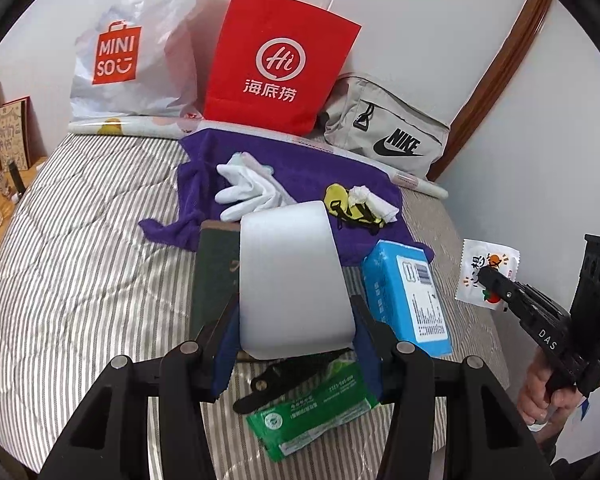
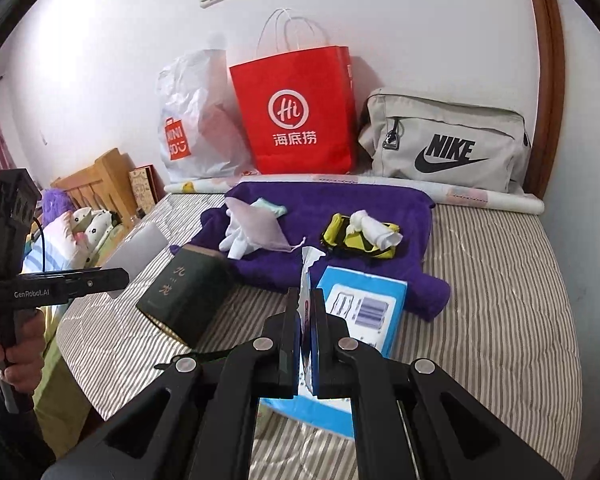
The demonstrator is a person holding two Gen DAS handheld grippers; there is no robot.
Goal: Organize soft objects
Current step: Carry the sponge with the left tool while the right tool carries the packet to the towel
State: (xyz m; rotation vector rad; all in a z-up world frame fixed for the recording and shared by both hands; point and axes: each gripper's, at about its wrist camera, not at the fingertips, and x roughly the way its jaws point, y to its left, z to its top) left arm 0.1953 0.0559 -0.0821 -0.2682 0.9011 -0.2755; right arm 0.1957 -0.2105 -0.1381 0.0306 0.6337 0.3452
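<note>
Striped bed (image 2: 500,300), white wall (image 2: 420,20) beyond both grippers.
L gripper (image 1: 296,320) clamping white foam block (image 1: 288,272); R gripper (image 2: 306,320) pinching thin packet (image 2: 306,280); purple towel (image 2: 340,208) ahead.

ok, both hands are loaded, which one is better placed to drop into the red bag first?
Left, probably. The left gripper holds the white block with the red bag dead ahead of it. The right gripper, shut on the small sachet, sits off to the right, nearer the grey Nike pouch.

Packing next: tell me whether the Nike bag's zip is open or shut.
Shut: across the grey Nike bag the zip line lies closed, its puller hanging at the left end.
</note>
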